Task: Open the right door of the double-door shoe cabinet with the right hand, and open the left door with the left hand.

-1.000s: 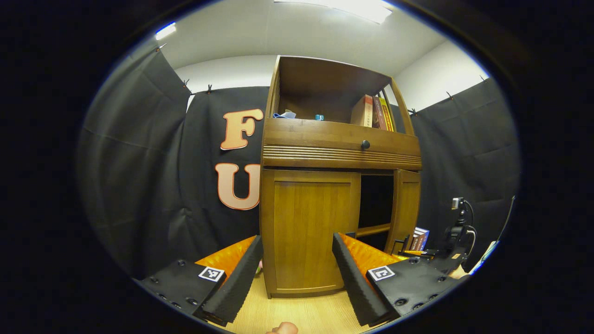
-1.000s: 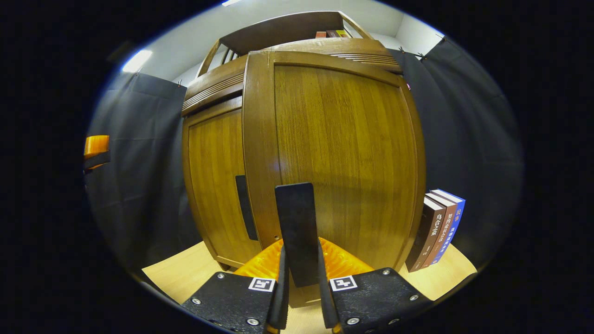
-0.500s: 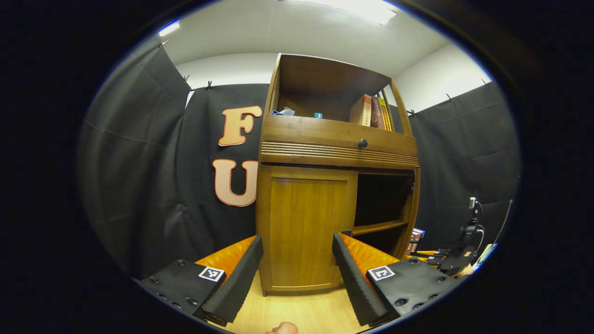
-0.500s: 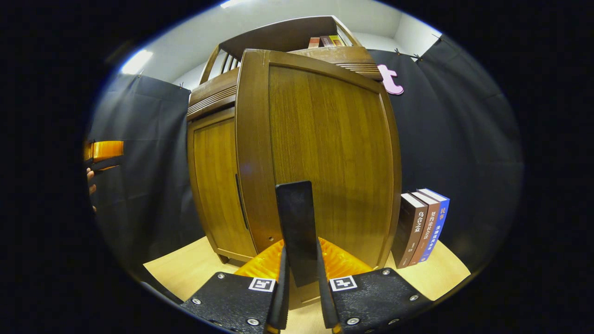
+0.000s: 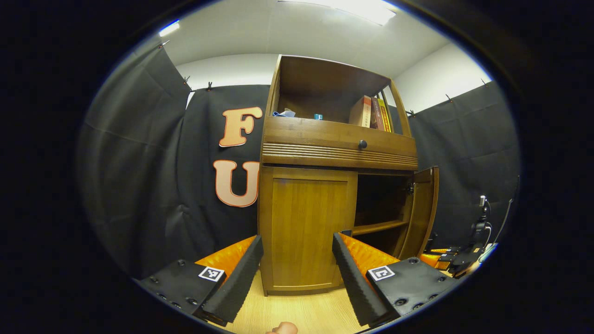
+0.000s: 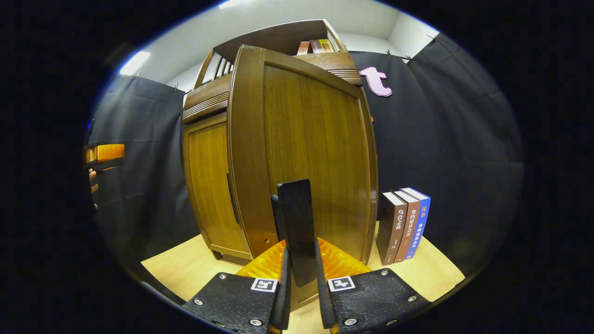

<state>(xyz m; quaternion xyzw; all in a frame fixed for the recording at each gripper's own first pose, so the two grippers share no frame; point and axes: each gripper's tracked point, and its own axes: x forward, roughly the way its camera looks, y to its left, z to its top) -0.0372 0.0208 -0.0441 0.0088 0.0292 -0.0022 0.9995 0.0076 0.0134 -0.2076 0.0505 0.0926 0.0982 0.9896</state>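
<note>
I am holding my right tongs (image 6: 299, 273) clamped on the black handle (image 6: 297, 227) of the right door (image 6: 306, 157), which is standing swung out from the shoe cabinet (image 5: 325, 185). In the left gripper view that door (image 5: 422, 211) is hanging wide open beside the dark compartment. My left tongs (image 5: 297, 269) are gaping wide with nothing between them, facing the left door (image 5: 306, 232), which is sitting flush and closed. Three books (image 6: 403, 222) are standing on the bench (image 6: 185, 269) beside the cabinet
</note>
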